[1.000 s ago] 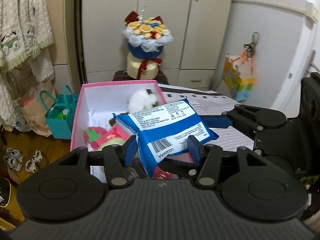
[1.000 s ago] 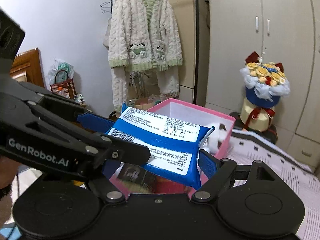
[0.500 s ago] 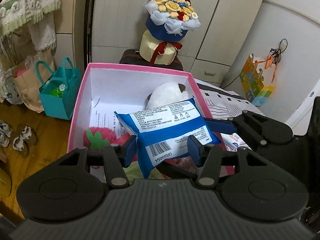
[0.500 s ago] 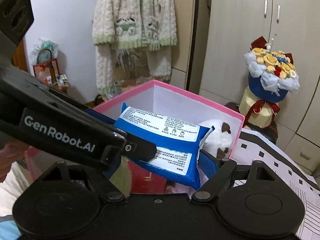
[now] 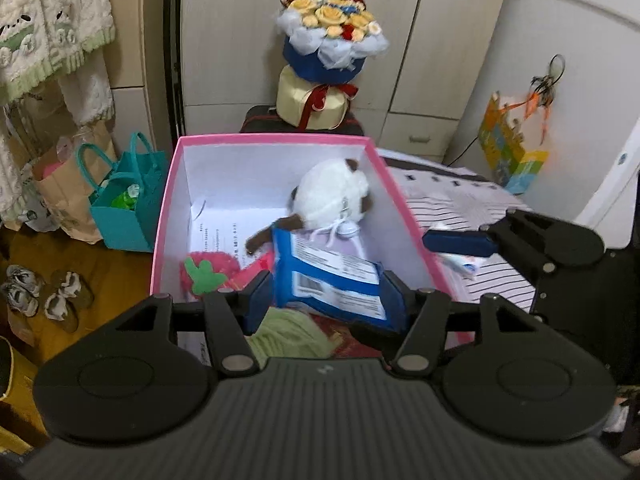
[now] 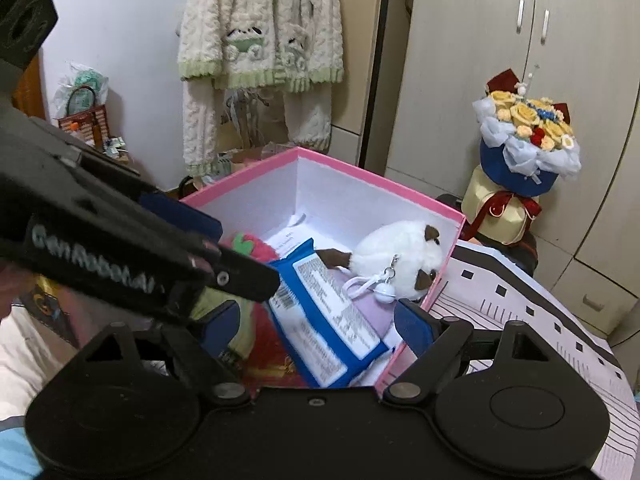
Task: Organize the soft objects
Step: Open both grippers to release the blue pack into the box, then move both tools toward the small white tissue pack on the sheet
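- My left claw point(image 5: 326, 292) hangs over the near end of the pink box point(image 5: 168, 204), and its jaws have just been opening.
- The blue wipes pack point(image 5: 332, 280) sits between my left pads; the right pad seems to touch its edge, the left pad stands just off it, so I read that grip as let go.
- From my right wrist view the same pack point(image 6: 324, 316) lies tilted inside the box point(image 6: 352, 168), its far end up against the white plush toy point(image 6: 400, 256).
- My right claw point(image 6: 316, 320) is spread wide and holds nothing; one pad is inside the box near the pack, the other is just outside the pink wall, over the bed.
- The white plush point(image 5: 334, 196) lies against the right wall of the box, with a small bell point(image 6: 380, 292) hanging from it.
- A red strawberry plush point(image 5: 208, 272) lies at the left side of the box floor, and something pale green point(image 5: 288, 334) lies under my left claw.
- The striped bed cover point(image 5: 460, 204) is to the right of the box.
- A flower bouquet point(image 5: 330, 36) stands beyond the box, in front of the wardrobe.
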The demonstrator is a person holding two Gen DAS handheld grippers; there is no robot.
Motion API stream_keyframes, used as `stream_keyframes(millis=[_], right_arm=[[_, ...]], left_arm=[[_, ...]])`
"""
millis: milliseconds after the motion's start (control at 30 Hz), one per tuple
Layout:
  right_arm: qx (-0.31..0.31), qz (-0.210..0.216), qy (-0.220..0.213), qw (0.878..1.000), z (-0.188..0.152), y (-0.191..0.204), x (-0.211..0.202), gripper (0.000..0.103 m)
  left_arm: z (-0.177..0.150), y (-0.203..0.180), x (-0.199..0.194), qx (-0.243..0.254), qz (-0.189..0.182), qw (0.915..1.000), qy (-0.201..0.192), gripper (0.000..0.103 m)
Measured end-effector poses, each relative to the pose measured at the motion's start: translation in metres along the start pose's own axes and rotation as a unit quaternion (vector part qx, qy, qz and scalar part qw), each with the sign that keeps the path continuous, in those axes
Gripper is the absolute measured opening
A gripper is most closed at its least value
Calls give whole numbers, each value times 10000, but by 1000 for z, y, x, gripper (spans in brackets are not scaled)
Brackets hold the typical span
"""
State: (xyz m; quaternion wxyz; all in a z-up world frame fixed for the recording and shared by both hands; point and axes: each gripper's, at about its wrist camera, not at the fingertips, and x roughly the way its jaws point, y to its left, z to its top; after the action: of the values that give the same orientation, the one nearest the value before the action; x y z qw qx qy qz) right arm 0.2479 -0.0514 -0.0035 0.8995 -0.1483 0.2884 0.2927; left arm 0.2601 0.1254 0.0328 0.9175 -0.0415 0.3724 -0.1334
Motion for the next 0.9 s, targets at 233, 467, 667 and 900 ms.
stream_keyframes(millis=[233, 467, 667, 900], right_arm=[[-81, -154, -42, 9998, -10, 5, -42, 88], [152, -225, -97, 9996, -26, -13, -81, 88], [511, -218, -379, 9977, -56, -46, -120, 88], [676, -388, -792, 9938, -96, -87, -138, 88]], left_arm=[[-11, -23, -44, 367, 40, 9989, -283, 60], [-24, -49, -78, 757, -50, 9953, -601, 63], [-32, -77, -87, 957, -244, 9929, -667, 63], [-36, -117, -68, 1108, -633, 9907, -473, 63]])
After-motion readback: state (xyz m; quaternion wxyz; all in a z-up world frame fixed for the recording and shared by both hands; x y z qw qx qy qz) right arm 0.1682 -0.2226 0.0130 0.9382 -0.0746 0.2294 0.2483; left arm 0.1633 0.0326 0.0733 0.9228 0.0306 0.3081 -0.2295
